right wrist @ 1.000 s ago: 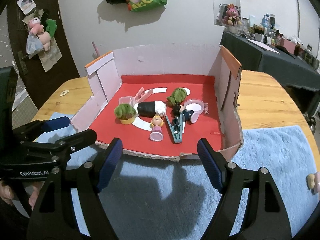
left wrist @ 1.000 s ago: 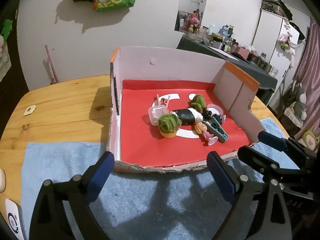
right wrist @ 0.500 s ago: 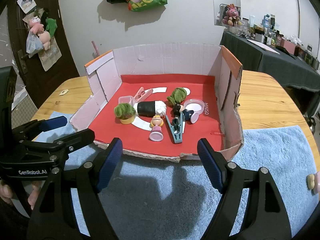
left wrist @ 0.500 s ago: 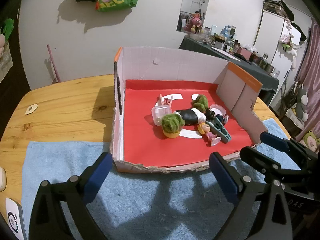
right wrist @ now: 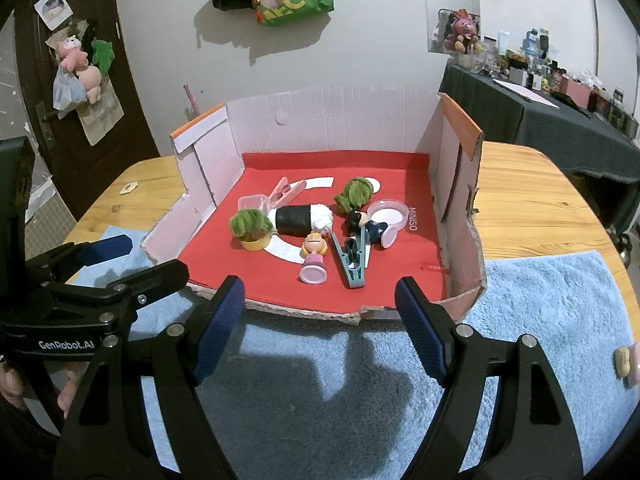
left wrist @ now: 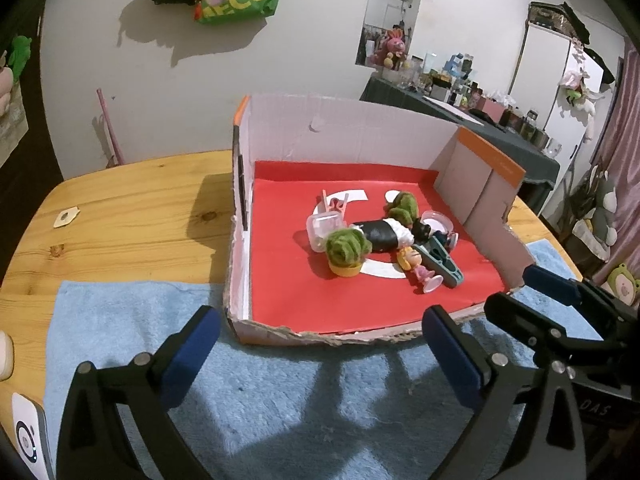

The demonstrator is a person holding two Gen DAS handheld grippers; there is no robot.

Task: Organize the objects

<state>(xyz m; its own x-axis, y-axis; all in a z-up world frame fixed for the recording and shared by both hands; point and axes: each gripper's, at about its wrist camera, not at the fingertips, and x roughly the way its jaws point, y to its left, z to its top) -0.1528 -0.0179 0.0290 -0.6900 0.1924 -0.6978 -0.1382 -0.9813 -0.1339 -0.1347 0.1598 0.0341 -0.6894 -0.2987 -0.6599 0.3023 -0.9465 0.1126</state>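
Left claw (left wrist: 320,344): spread wide and empty, hovering over the blue towel (left wrist: 280,400) just short of the box's torn front edge.
Right claw (right wrist: 320,312): also gaping, holding nothing, low over the same towel.
Task's things: a tight heap mid-floor of the cardboard box (right wrist: 340,120), itself on the tabletop (left wrist: 120,220).
Crowding risk: the teal clip (right wrist: 352,256) touches the blonde doll (right wrist: 314,254); closing on either likely drags the other.
Rolling risk: the black-and-white roll (right wrist: 304,218) lies on its side and may roll if nudged.
Tipping risk: the front potted plant (right wrist: 252,228) looks top-heavy; a sideways knock could topple it.
Entry risk: the low front wall may snag a claw coming in flat.
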